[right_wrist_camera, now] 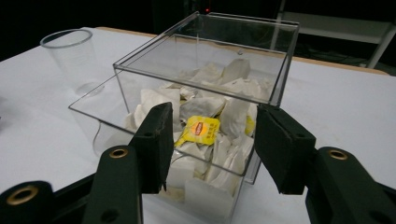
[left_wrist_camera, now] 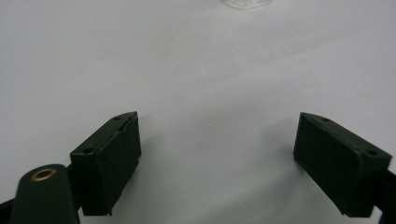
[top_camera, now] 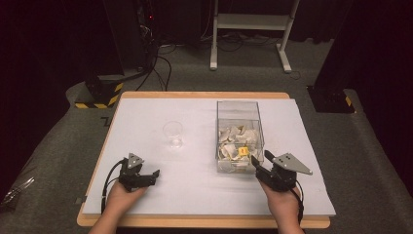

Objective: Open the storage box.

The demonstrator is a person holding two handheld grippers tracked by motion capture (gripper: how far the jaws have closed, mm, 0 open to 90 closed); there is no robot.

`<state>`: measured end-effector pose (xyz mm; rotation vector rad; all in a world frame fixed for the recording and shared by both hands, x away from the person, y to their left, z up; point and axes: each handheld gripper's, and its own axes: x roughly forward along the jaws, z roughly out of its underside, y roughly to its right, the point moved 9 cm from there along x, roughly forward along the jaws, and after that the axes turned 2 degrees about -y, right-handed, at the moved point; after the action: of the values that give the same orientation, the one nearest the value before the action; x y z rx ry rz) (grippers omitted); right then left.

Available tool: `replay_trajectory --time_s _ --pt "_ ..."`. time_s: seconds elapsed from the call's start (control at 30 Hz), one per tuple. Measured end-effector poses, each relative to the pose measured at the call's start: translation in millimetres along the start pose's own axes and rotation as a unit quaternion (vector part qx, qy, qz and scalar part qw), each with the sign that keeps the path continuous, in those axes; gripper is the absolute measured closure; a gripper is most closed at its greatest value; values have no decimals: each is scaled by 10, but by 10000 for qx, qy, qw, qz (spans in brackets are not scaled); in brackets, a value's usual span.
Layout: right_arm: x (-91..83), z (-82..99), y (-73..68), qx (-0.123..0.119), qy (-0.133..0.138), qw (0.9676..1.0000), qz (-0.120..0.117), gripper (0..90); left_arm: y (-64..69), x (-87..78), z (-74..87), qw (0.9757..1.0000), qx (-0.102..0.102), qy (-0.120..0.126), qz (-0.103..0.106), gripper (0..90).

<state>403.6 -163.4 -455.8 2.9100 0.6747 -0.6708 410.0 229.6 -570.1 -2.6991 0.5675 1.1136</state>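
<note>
Right gripper view: right gripper (right_wrist_camera: 212, 144) jaws apart, empty, aimed at clear square plastic box (right_wrist_camera: 205, 74) of white paper tea bags near table's right edge. Yellow-tagged tea bag (right_wrist_camera: 201, 130) on top: light, soft, tearable; best pinched at tag. Left gripper (left_wrist_camera: 217, 158) apart, empty.

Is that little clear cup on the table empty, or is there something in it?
Empty. The clear cup stands upright on the white table, and the right gripper view shows only see-through walls, nothing inside.

In the left gripper view the cup (left_wrist_camera: 245, 3) is cut off by the edge at 12 o'clock, and in the right gripper view the lower tea bags (right_wrist_camera: 205, 186) in the box (right_wrist_camera: 210, 70) are partly hidden behind the black jaws.
</note>
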Motion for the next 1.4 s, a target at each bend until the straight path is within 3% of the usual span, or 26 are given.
replay_trajectory --time_s 0.43,0.6,0.9,1.4 --pt "169 -47 145 95 -22 9997 205 521 0 -2 1 10000 4 -9 0 151" --pt "251 -24 204 166 -52 9995 278 575 0 0 0 10000 2 0 0 152" --pt "297 61 242 170 -115 9992 332 670 0 0 0 10000 3 2 0 151" --pt "362 130 245 233 -193 9989 360 710 0 -1 0 10000 2 0 1 152"
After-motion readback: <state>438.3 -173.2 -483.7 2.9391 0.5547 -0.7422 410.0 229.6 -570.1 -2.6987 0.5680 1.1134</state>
